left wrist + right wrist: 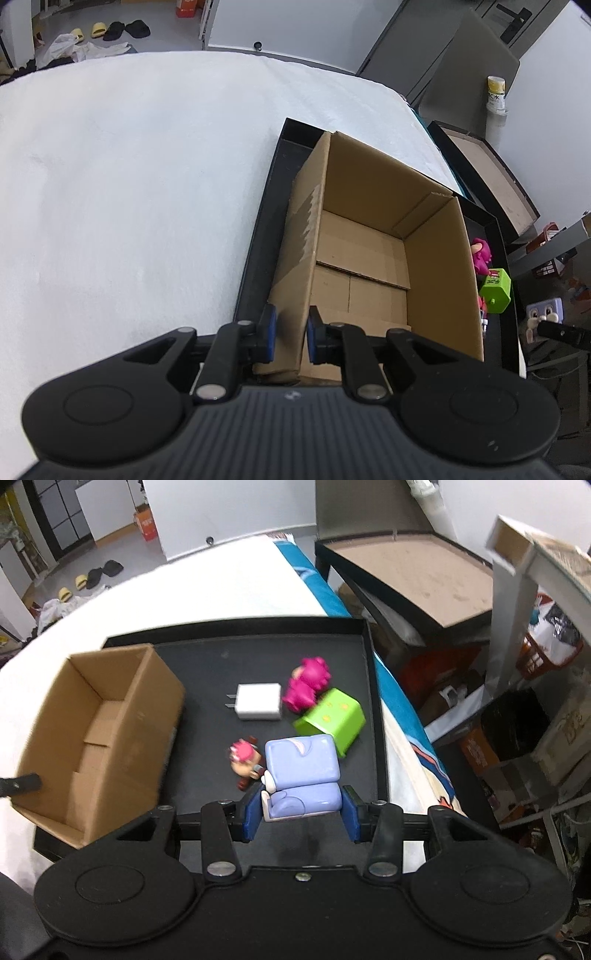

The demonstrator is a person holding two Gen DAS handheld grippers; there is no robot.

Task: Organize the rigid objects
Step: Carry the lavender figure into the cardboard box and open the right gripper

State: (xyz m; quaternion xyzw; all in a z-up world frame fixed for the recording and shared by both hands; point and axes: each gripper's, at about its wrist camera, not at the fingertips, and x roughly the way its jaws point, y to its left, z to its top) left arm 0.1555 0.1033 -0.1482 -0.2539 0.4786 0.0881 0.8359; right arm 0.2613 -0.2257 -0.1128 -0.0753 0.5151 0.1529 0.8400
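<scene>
My left gripper [291,325] is shut on the near left wall of an open, empty cardboard box [369,236], which stands in a black tray [258,236]. My right gripper [301,812] is shut on a lilac block-shaped rabbit toy [301,771], held above the tray's near right part. Lying in the tray [221,657] are a white plug charger [258,701], a magenta toy [306,685], a green cube [332,720] and a small pink-haired figure [245,758]. The box [103,716] stands left of them.
The tray rests on a white padded surface [129,184] that stretches far to the left. A black side table with a brown top [424,572] stands beyond the tray's right edge. Crates and clutter [535,720] fill the floor at right.
</scene>
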